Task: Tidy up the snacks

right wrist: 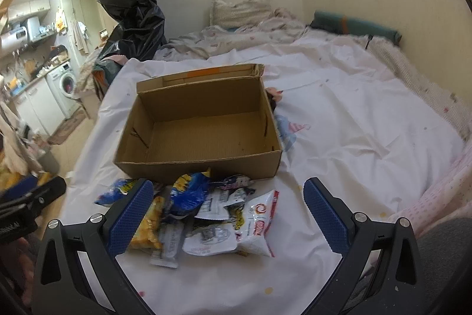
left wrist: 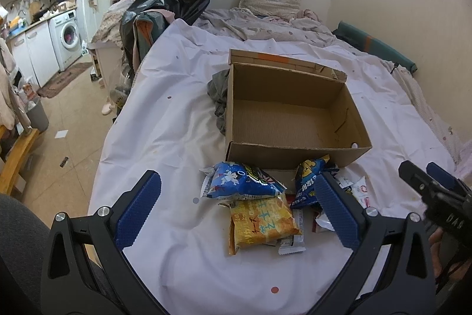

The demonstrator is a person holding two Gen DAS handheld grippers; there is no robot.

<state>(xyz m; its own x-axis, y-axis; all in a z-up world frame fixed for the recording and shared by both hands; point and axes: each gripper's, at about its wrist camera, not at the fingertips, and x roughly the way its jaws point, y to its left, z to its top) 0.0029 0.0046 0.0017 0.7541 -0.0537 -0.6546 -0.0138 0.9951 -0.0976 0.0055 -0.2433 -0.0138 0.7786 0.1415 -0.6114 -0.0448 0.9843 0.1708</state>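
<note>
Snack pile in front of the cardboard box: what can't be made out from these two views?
- Lower packets: both views, buried under the yellow packet and white-and-red packet; count unclear.
- Pile's right side: left wrist view, hidden behind a blue finger pad.
- Pile's left side: right wrist view, behind a pad.
- Packet print: too small to read.
- Cardboard box underside: unseen.

On the white sheet (left wrist: 165, 120) an open cardboard box (left wrist: 298, 143) sits at about one o'clock from the left gripper (left wrist: 237, 194), its inside bare. Just this side of the box lies a heap of snack packets: a blue packet (left wrist: 242, 180) at twelve o'clock, a yellow packet (left wrist: 261, 223) beneath it, and a second blue packet (left wrist: 308, 179) toward one o'clock. The left gripper's blue-padded fingers (left wrist: 138, 208) stand wide apart, holding nothing. At three o'clock the right gripper (left wrist: 427, 179) enters; its jaws are hard to read. Grey cloth (left wrist: 218, 90) lies against the box's left wall.
</note>
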